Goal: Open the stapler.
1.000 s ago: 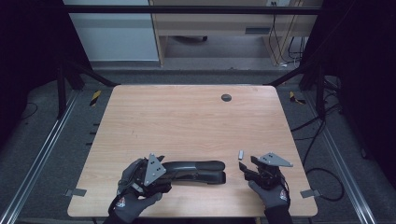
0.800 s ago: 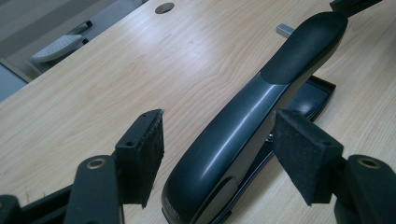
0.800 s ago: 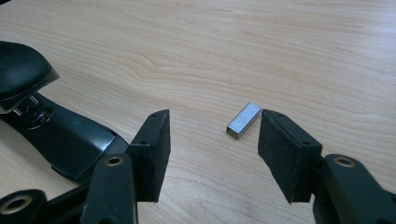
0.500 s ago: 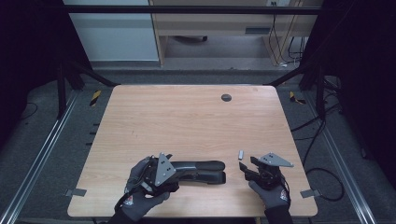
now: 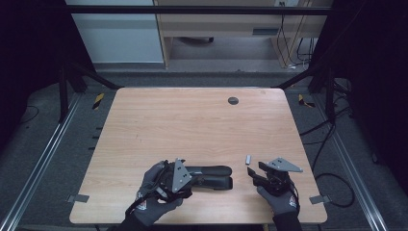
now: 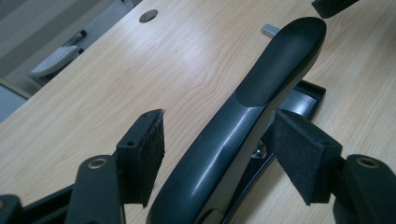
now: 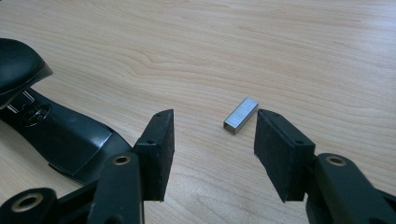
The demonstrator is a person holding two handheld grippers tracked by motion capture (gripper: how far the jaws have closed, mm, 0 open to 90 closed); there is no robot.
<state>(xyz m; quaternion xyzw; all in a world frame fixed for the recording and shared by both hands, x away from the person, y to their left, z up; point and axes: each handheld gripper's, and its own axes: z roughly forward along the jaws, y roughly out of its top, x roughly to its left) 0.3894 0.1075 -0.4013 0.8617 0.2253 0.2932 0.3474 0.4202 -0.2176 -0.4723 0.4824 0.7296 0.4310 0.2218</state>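
wooden table point(image 5: 192, 125): stapler point(image 6: 252, 116) between left fingers point(image 6: 140, 154).

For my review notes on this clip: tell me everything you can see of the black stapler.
The black stapler lies flat on the wooden table near its front edge. It is long, with a glossy, plastic-looking curved top arm raised a little above a flat base; metal parts show in the gap. The left gripper straddles its rear end, jaws open, pads not visibly pressing on it. A small strip of staples lies apart, beyond its front end.
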